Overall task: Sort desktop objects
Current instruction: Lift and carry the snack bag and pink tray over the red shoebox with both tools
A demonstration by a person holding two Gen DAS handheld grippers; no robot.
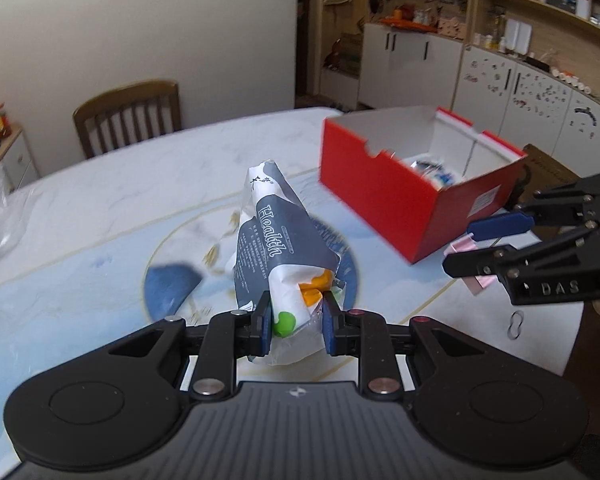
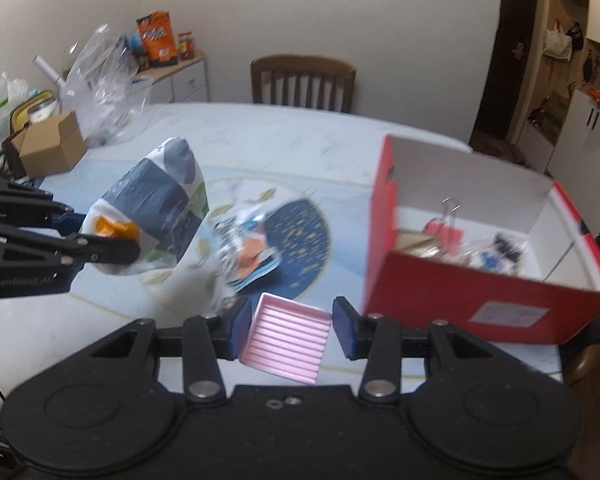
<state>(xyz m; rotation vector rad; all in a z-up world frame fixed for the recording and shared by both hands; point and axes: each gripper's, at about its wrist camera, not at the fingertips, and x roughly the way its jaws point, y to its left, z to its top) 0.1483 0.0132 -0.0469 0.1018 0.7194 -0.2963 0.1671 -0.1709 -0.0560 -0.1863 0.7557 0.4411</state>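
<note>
Left gripper [image 1: 294, 320] clamped on bag [image 1: 268, 236], long axis pointing away, box [image 1: 384, 184] ahead-right near table's far-right edge; right gripper [image 2: 292, 322] open around pink tray [image 2: 286, 340].

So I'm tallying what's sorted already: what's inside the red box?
The red box holds a pink binder clip with wire handles, a clear packet of small dark and blue items, and something tan beside the clip. The near wall hides its floor.

White walls, wooden chair [image 2: 303, 80], marble table [image 1: 204, 152] — open shelving [image 1: 540, 12]
</note>
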